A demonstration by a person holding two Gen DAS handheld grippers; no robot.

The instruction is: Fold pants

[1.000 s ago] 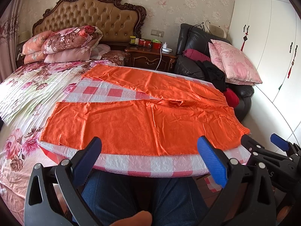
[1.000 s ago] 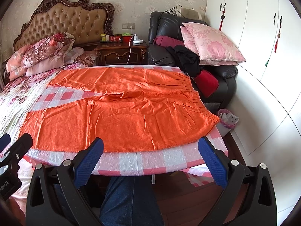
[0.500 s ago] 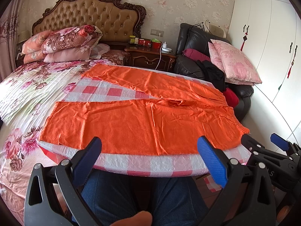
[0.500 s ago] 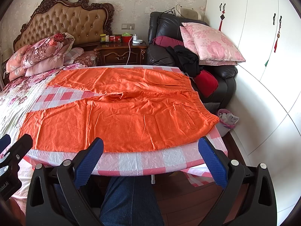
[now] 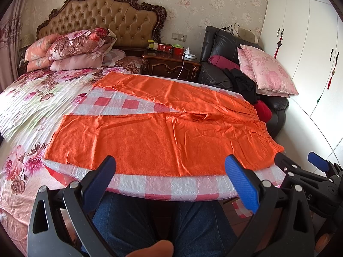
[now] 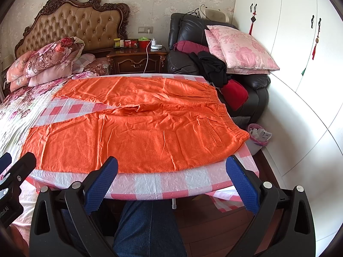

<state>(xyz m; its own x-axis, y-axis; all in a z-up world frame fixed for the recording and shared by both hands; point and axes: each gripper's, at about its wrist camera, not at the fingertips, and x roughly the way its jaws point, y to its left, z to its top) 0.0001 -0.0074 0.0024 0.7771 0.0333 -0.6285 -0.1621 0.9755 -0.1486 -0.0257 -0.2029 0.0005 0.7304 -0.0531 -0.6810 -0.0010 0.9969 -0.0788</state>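
Orange pants [image 5: 163, 137] lie spread flat on a pink checked cloth [image 5: 171, 187] over a board on the bed. The legs fan out to the left and the waistband is at the right [image 6: 227, 115]. My left gripper [image 5: 169, 171] is open and empty, held just short of the near hem. My right gripper [image 6: 171, 171] is open and empty, before the near edge toward the waistband side. The pants also show in the right wrist view [image 6: 133, 132]. The right gripper shows at the right of the left wrist view [image 5: 308, 177].
The floral bed [image 5: 27, 107] extends left with stacked pillows [image 5: 75, 49] at the headboard. A nightstand [image 6: 137, 60] and a black armchair with pink cushions [image 6: 240, 49] stand behind. White wardrobes [image 6: 300, 64] line the right. A small bin [image 6: 259, 135] sits on the floor.
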